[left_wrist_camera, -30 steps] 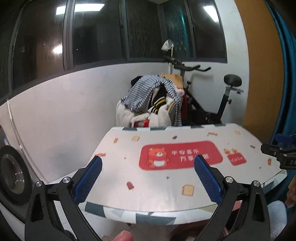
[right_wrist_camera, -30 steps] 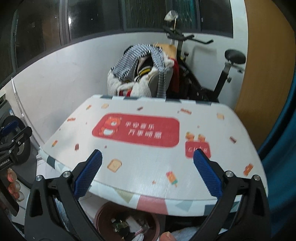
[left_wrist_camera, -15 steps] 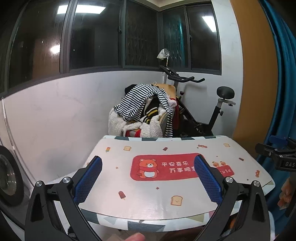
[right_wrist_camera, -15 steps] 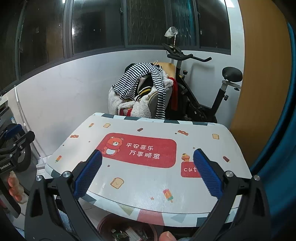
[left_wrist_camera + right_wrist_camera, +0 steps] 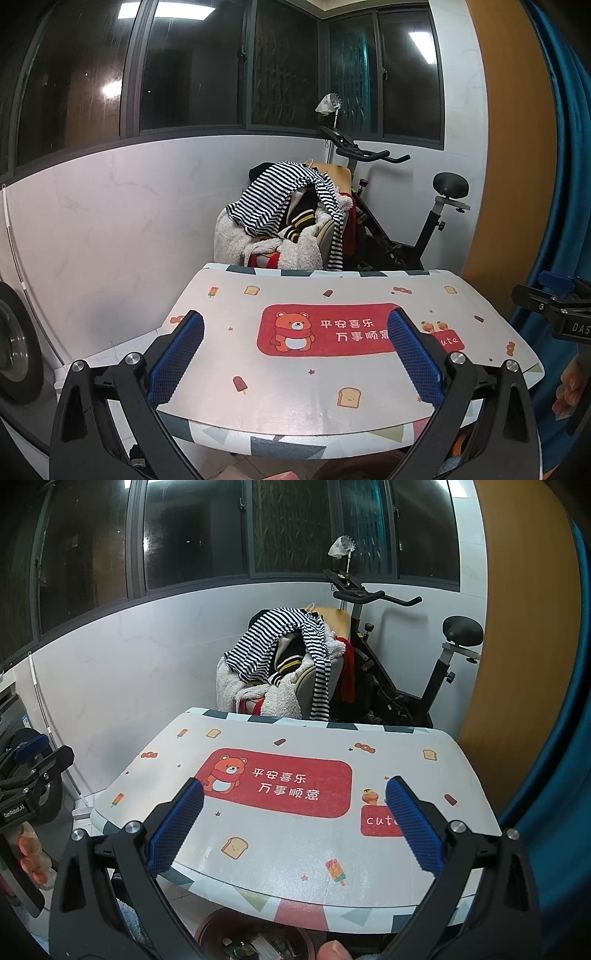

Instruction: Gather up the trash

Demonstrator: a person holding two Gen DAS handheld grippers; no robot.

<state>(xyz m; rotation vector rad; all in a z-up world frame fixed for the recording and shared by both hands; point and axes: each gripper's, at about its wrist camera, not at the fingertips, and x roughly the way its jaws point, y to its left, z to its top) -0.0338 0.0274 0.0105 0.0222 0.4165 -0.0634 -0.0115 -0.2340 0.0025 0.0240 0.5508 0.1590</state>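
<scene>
left gripper (image 5: 295, 354): jaws spread wide, blue pads bare, nothing held; raised over the near edge of the table. it also shows in the right wrist view at 9 o'clock (image 5: 35, 764).

right gripper (image 5: 294, 830): jaws spread wide, nothing between the blue pads; raised over the near edge of the table. it also shows in the left wrist view at 3 o'clock (image 5: 554, 302).

table (image 5: 288, 856): white top printed with a red bear panel, toast slices and ice lollies.

bin (image 5: 218, 928): round, dark reddish, on the floor below the table's near edge, at 6 o'clock in the right wrist view; partly hidden by the table.

trash (image 5: 258, 947): crumpled wrappers lying inside the bin; details too small to tell.

clothes pile (image 5: 284, 218): striped top and fleecy white garments heaped on a chair, at 12 o'clock beyond the table.

exercise bike (image 5: 399, 214): black, just beside the clothes pile, toward 1 o'clock.

washing machine (image 5: 16, 350): at 9 o'clock in the left wrist view, only its edge seen.
</scene>
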